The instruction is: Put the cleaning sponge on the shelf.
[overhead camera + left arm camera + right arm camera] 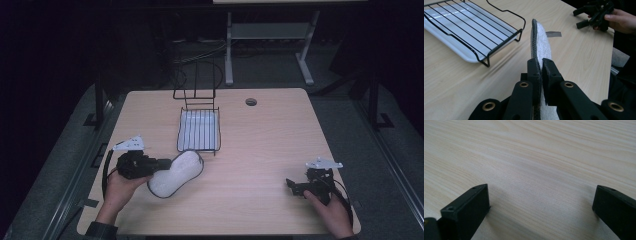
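Note:
A flat white insole (175,172) with a dark stitched rim lies tilted at the near left of the table, just in front of the rack. My left gripper (161,163) is shut on its left end. In the left gripper view the insole (540,43) stands on edge, pinched between the two black jaws of that gripper (541,68). A black wire rack (199,127) over a white tray (454,48) sits at the table's middle back. My right gripper (294,186) rests low at the near right, jaws wide apart (541,202) over bare wood, holding nothing.
The light wooden table (270,145) has a round cable hole (251,102) at the back. A small grey tape patch (554,34) lies on the wood beyond the insole. A white desk frame (270,40) stands on the floor behind the table.

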`<action>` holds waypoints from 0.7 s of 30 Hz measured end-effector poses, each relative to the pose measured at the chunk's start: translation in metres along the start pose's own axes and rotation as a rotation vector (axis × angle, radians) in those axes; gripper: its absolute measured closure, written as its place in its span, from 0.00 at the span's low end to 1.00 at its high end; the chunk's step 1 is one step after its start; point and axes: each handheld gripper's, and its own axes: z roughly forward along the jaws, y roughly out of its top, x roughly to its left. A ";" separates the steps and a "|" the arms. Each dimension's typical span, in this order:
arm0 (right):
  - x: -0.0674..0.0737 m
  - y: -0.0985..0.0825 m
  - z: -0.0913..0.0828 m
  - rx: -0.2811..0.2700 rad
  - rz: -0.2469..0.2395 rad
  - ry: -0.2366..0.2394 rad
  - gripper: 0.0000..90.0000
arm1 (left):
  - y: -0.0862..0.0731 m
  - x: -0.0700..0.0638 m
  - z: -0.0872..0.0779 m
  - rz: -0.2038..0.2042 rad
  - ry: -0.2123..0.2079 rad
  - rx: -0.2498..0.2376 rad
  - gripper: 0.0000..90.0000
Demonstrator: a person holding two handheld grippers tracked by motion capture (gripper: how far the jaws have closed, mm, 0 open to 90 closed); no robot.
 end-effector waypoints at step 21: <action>0.000 0.000 0.000 0.000 0.000 0.000 0.01 | 0.037 0.030 0.013 -0.005 0.010 -0.041 0.95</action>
